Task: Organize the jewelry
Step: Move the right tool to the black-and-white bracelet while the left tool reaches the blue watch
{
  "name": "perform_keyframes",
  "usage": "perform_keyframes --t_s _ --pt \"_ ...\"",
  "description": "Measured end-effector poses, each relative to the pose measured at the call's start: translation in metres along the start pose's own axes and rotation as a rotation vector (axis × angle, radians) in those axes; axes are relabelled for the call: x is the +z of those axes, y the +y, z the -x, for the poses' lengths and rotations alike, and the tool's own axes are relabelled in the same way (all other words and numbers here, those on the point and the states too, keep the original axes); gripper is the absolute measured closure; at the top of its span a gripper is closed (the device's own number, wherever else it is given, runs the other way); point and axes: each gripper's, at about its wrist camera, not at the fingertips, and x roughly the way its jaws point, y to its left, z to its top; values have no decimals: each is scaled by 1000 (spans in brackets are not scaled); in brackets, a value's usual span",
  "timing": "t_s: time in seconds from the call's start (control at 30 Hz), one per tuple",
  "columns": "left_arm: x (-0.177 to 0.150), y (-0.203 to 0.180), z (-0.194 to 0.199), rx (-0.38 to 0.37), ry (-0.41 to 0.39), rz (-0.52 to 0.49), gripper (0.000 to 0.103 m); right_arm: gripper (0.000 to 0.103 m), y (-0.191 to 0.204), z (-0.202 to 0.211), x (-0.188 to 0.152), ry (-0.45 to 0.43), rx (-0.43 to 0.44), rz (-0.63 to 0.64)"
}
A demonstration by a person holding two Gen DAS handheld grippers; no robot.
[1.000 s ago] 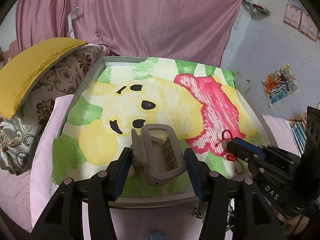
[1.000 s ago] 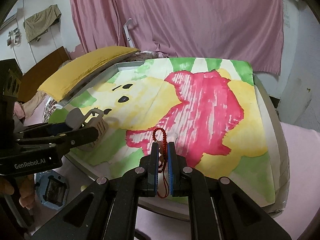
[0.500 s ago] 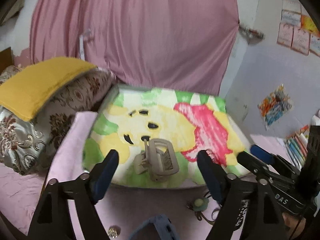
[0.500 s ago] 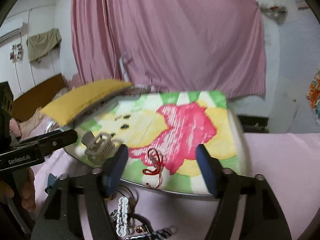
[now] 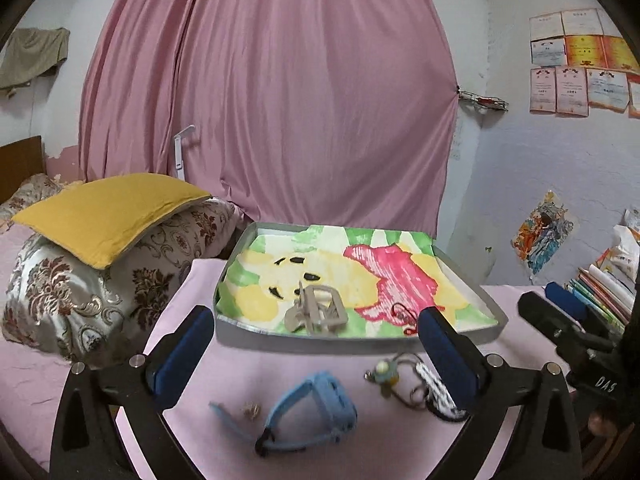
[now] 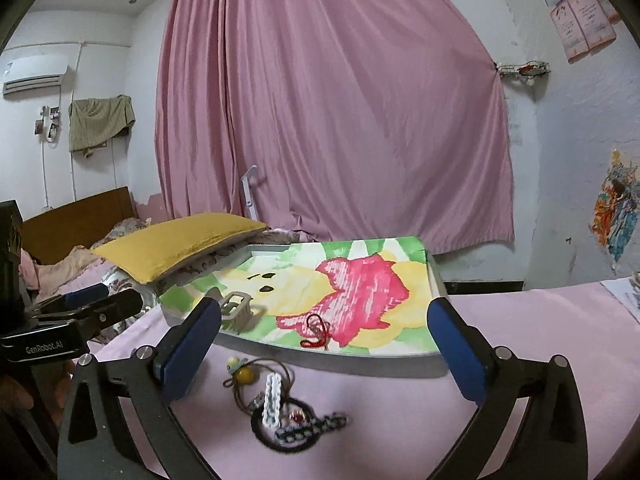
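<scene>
A grey metal tray (image 5: 320, 340) (image 6: 340, 356) lined with a painted sheet sits on the pink cloth. A grey hair claw (image 5: 320, 312) (image 6: 236, 312) and a red beaded cord (image 5: 402, 314) (image 6: 318, 330) lie on it, both free. My left gripper (image 5: 314, 320) (image 6: 116, 296) hangs back in front of the tray's near edge, its jaws opening wide with nothing held between them. Beside it my right gripper (image 6: 324, 312) (image 5: 546, 300) is also opening, empty, short of the tray. Loose pieces lie under both: a blue watch (image 5: 312, 412), a small earring (image 5: 251, 409), a ball keychain (image 6: 242, 372) and a white braided bracelet (image 6: 273, 400).
Left of the tray, a yellow cushion (image 5: 108, 212) rests on a patterned pillow (image 5: 80, 292). Books (image 5: 600, 292) are stacked at the right edge. A pink curtain (image 5: 280, 100) hangs behind the tray. A dark cord loop (image 6: 296, 428) lies tangled with the bracelet.
The right gripper let go of the red cord and the left one opened off the hair claw. Both opened wide and drew back and up from the tray, so the loose pieces in front now show.
</scene>
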Motion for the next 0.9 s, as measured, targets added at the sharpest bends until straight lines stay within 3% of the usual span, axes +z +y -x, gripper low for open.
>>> perform_keyframes --t_s 0.2,0.43,0.83,0.9 --pt "-18 0 16 14 7 -19 1 2 2 19 -12 23 -5 24" --pt "-38 3 21 30 67 -31 1 2 0 25 -24 79 -4 51" --pt "-48 -5 3 -34 187 -31 1 2 -12 -4 -41 335 -8 24" --pt "-48 -7 0 -43 195 -32 7 7 -14 -11 -44 373 8 11"
